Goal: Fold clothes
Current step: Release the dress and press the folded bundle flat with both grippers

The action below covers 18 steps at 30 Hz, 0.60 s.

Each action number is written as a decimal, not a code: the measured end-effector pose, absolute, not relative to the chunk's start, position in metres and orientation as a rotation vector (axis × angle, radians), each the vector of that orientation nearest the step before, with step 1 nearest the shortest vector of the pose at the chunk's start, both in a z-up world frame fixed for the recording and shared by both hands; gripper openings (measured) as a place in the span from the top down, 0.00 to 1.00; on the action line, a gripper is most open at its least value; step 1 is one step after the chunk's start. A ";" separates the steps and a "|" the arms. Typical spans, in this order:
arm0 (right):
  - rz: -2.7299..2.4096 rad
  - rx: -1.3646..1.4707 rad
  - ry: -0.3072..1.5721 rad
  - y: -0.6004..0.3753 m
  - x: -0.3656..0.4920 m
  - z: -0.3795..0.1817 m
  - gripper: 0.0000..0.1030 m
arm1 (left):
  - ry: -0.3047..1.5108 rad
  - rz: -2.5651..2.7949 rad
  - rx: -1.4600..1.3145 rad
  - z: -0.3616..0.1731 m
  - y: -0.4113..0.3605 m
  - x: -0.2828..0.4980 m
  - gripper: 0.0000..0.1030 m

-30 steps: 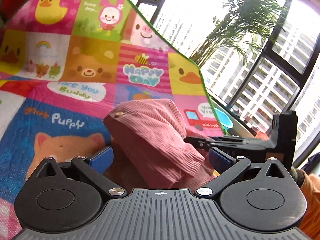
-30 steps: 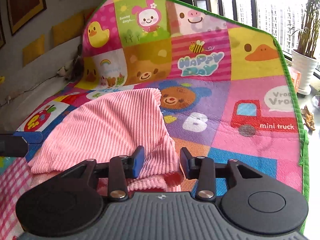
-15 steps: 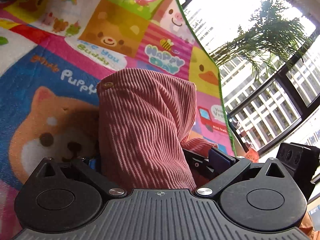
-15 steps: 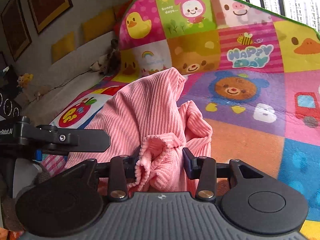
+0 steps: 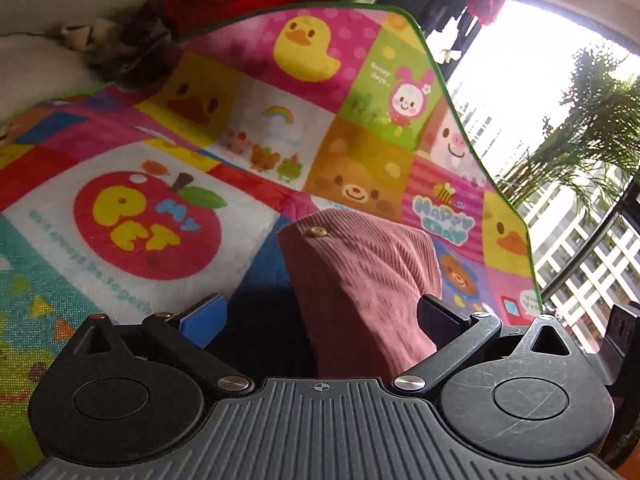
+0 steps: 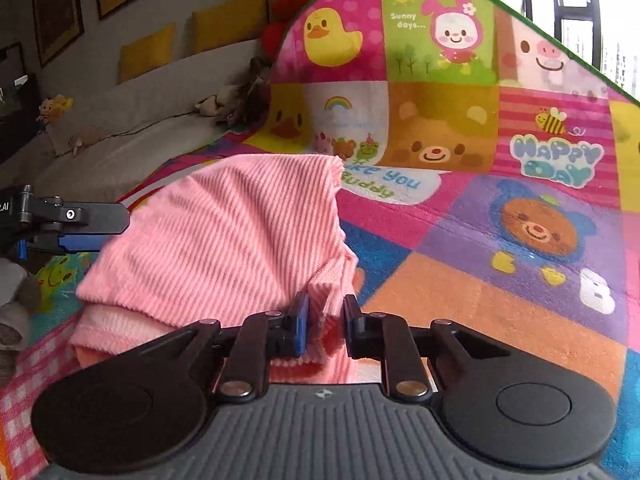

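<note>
Pink ribbed knit garment (image 6: 224,240) is lifted off the colourful cartoon-print play mat (image 6: 500,300), bunched between my two tools. My right tool (image 6: 325,322) is closing its jaws on a small fold of hem, with cloth clearly between the pads. My left tool (image 5: 320,320) stands wide apart; fabric drapes against its right finger only, nothing clamped. Worry: that right pinch looks shallow, so the hem could slip out. With the left not gripping, the whole thing sags and the fold goes crooked.

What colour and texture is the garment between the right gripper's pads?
Pink, ribbed like corduroy. It shows best in the right wrist view.
</note>
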State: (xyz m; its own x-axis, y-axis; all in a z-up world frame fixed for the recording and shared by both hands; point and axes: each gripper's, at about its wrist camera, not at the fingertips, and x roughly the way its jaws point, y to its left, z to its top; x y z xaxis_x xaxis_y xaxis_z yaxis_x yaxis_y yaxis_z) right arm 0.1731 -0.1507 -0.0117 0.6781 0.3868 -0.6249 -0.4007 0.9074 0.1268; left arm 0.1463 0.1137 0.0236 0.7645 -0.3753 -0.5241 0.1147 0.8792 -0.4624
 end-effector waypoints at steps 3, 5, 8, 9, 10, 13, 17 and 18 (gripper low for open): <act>0.424 -0.033 0.724 -0.170 0.168 -0.013 0.84 | 0.678 -0.291 -0.347 0.017 0.094 0.151 0.00; 0.426 -0.024 0.697 -0.179 0.166 0.000 0.84 | 0.691 -0.287 -0.258 0.012 0.077 0.152 0.00; 0.474 -0.016 0.590 -0.177 0.170 0.035 0.84 | 0.694 -0.307 -0.173 0.008 0.059 0.152 0.00; 0.498 -0.023 0.562 -0.170 0.174 0.046 0.83 | 0.696 -0.313 -0.166 0.007 0.056 0.153 0.00; 0.520 -0.040 0.539 -0.159 0.181 0.056 0.81 | 0.697 -0.319 -0.159 0.006 0.053 0.154 0.00; 0.571 -0.078 0.505 -0.124 0.207 0.070 0.42 | 0.703 -0.319 -0.159 0.005 0.053 0.154 0.00; 0.563 0.004 0.583 -0.103 0.251 0.049 0.33 | 0.715 -0.315 -0.171 0.002 0.058 0.152 0.00; 0.555 0.035 0.615 -0.101 0.262 0.040 0.33 | 0.717 -0.315 -0.176 0.001 0.059 0.152 0.00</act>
